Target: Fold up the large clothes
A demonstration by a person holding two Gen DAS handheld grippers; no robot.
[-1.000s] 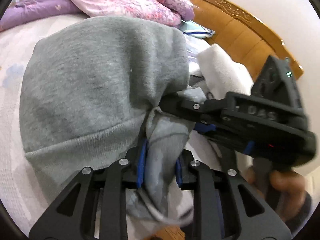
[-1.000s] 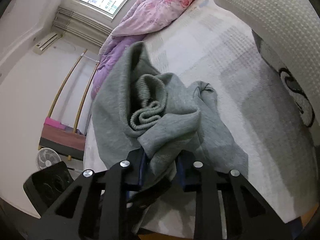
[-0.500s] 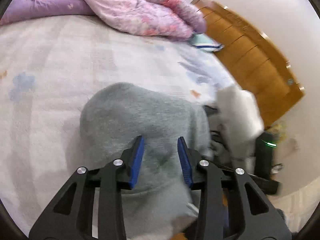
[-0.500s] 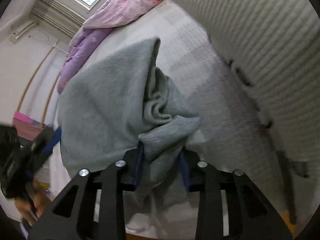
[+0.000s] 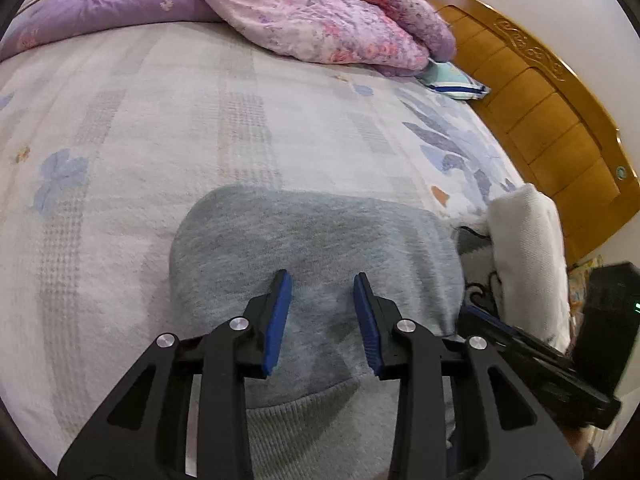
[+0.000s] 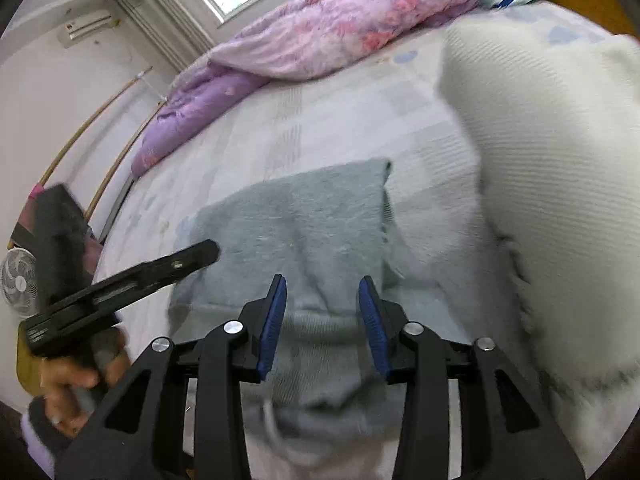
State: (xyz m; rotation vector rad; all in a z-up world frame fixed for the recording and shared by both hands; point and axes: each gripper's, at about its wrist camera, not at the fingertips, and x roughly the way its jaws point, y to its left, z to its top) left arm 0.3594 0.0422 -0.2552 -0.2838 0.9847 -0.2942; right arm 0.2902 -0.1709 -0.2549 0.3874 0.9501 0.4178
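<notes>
Left gripper [image 5: 322, 280] alone facing headboard [image 5: 560, 120]

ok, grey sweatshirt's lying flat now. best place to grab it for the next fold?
Probably the ribbed hem of the grey sweatshirt, the thicker near edge. Come in low from the near side with the open left gripper; the body lies flat and offers no raised edge.

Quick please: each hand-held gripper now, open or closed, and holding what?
Left hand-held gripper: open, holding nothing, above the folded grey fleece sweatshirt.
Right hand-held gripper: open, holding nothing, above the same sweatshirt.
</notes>
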